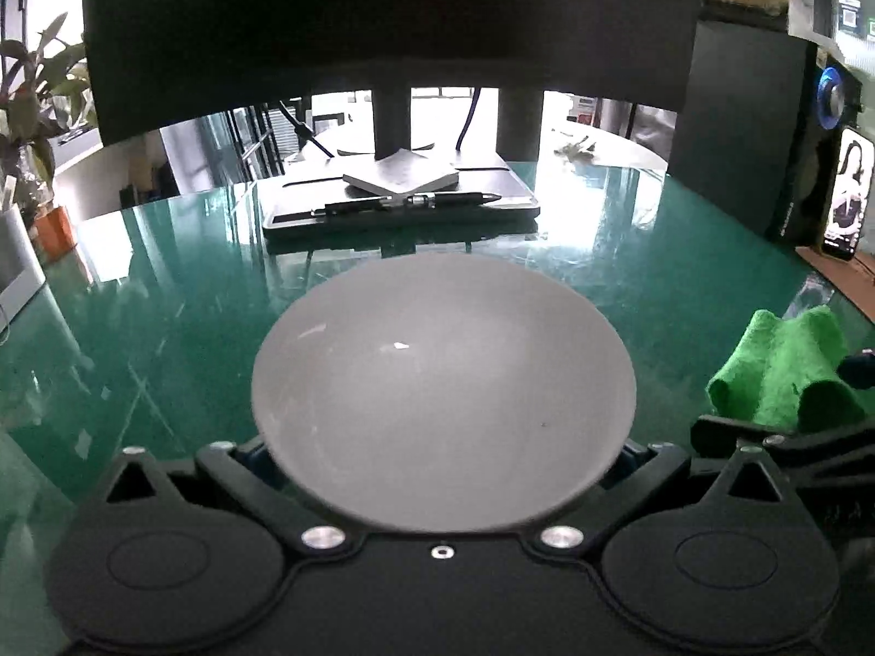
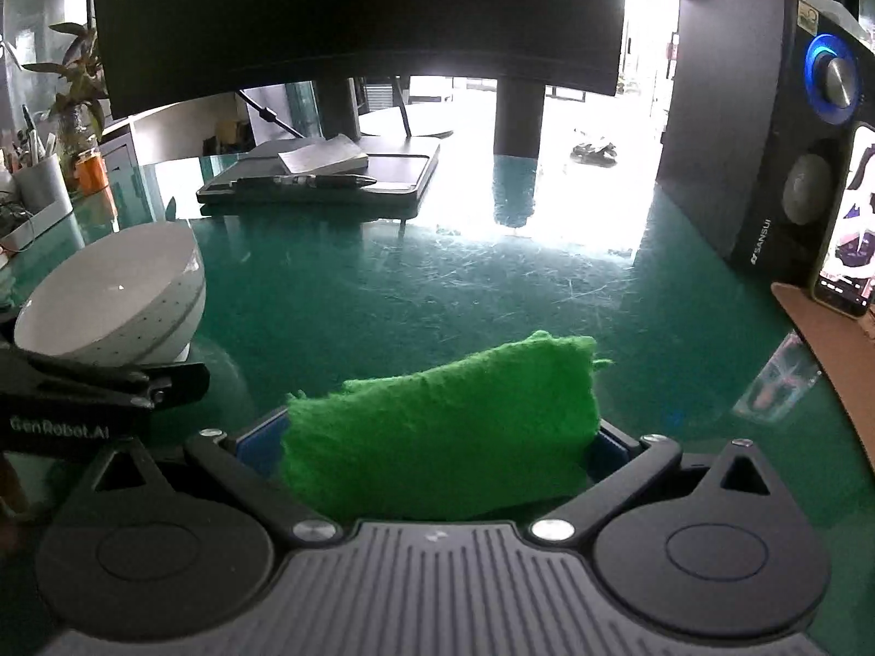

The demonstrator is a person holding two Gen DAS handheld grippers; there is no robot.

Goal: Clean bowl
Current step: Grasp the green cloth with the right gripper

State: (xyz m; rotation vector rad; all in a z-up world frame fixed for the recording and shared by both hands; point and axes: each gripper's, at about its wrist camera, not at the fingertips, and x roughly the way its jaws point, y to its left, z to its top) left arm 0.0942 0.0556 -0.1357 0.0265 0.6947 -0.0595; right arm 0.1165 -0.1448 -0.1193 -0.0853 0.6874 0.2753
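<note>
Only two pieces of writing can be read, both in the right wrist view: "SANSUI" runs up the lower corner of the black speaker (image 2: 760,126), and "GenRobot.AI" is printed on the side of the left gripper (image 2: 98,377) where it enters from the left edge.

That same view shows the white bowl (image 2: 109,295) from outside, tilted with its opening facing up and to the left, its foot close to the green table (image 2: 437,284), and small dark dots across its outer wall. Whether the foot touches the table cannot be told. From the left wrist view the bowl (image 1: 443,393) fills the centre and only its pale inner surface shows, with one tiny dark speck low on the right. The left gripper (image 1: 443,492) is closed on the bowl's near rim, its fingertips hidden behind the bowl.

The right gripper (image 2: 437,470) is clamped on a folded green cloth (image 2: 443,426), which bulges up and forward between the blue pads. In the left wrist view the cloth (image 1: 782,372) sits to the right of the bowl, near it but apart.

Both grippers point level toward a dark monitor (image 2: 361,16) at the back, whose stand carries a pen (image 1: 407,202).
</note>
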